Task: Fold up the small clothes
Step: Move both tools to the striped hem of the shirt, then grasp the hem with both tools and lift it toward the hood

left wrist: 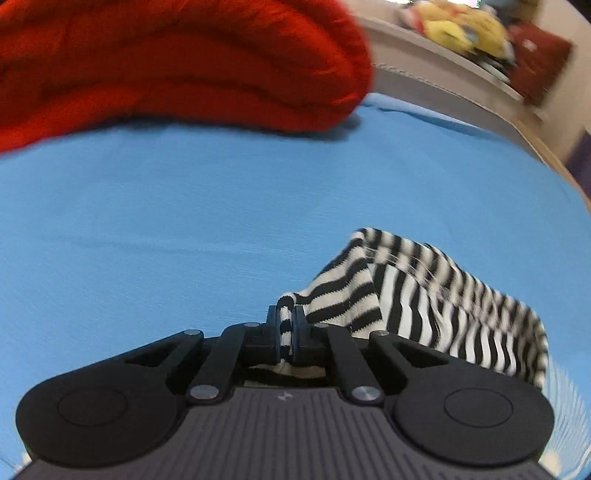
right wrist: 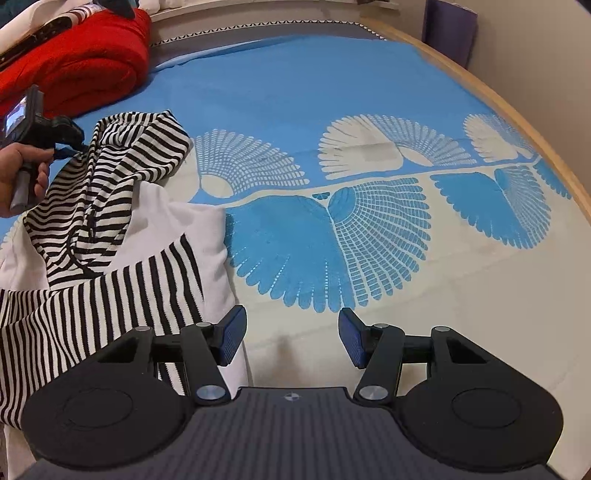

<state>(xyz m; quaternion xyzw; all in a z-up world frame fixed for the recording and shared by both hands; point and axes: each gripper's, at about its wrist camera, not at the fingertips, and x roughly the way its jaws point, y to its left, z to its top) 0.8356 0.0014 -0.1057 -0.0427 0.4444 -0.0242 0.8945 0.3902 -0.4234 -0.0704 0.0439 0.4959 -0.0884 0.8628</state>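
Observation:
A black-and-white striped garment (right wrist: pixel 110 206) with a plain white part lies crumpled at the left of the blue bedspread (right wrist: pixel 295 96). My left gripper (left wrist: pixel 287 317) is shut on an edge of the striped garment (left wrist: pixel 424 295) and holds it lifted above the bed; in the right wrist view the left gripper (right wrist: pixel 79 146) is at the far left, in a hand. My right gripper (right wrist: pixel 291 332) is open and empty, just right of the garment's near edge, above the cream part of the spread.
A folded red knit blanket (left wrist: pixel 166 62) lies at the head of the bed, also in the right wrist view (right wrist: pixel 74 62). A wooden bed frame edge (right wrist: pixel 517 122) runs along the right. A shelf with yellow and red items (left wrist: pixel 472 29) stands behind.

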